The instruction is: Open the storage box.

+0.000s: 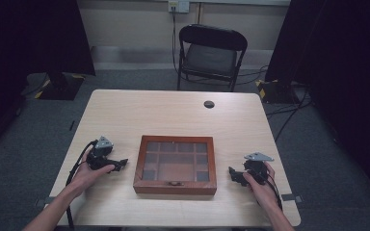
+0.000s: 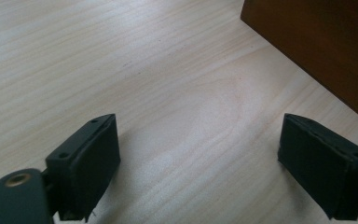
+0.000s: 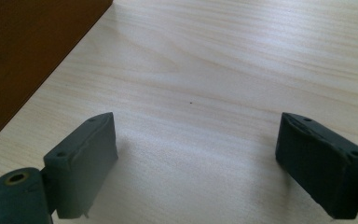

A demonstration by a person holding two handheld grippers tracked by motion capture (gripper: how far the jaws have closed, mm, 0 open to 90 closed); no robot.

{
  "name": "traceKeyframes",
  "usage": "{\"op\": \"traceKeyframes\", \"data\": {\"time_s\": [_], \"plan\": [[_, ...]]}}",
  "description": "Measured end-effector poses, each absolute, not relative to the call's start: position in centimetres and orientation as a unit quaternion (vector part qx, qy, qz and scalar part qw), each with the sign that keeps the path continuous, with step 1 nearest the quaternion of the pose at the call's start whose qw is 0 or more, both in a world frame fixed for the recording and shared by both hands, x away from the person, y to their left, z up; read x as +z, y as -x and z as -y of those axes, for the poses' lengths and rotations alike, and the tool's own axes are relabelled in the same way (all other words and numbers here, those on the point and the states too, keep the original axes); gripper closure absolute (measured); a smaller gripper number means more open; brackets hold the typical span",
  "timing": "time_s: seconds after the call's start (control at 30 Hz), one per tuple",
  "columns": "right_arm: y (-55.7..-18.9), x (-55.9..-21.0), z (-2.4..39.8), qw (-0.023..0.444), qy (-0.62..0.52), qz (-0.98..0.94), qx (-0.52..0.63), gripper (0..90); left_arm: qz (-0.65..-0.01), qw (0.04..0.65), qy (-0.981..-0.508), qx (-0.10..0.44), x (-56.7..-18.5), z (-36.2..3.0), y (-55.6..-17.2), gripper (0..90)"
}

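One wooden box (image 1: 175, 164) sits mid-table, lid closed, its glass panes showing dark compartments that look empty. It seems rigid and fairly heavy, the glass fragile, so grip the side walls or lift at the small near clasp. Left gripper (image 1: 119, 164) and right gripper (image 1: 233, 174) flank it, jaws apart, holding nothing.

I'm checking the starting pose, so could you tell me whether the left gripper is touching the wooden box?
Apart. The high view shows bare table between the left gripper and the wooden box.
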State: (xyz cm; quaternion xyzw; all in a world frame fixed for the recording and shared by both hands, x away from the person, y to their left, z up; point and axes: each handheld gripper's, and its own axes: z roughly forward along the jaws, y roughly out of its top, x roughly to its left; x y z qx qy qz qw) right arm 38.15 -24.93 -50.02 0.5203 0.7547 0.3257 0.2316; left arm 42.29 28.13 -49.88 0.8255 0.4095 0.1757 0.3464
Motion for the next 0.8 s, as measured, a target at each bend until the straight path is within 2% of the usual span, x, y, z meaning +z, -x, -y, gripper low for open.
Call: {"op": "traceKeyframes", "data": {"time_s": [0.37, 0.8], "plan": [[-38.2, -50.0, 24.9, 0.232, -0.52, -0.755, 0.326, 12.0, -0.409, 0.343, -0.83, 0.163, -49.3, -27.9, -42.4, 18.7], [-38.2, -50.0, 25.0, 0.231, -0.518, -0.756, 0.326, 11.9, -0.41, 0.397, -0.808, 0.15, -46.7, -27.5, -41.7, 26.9]]}}
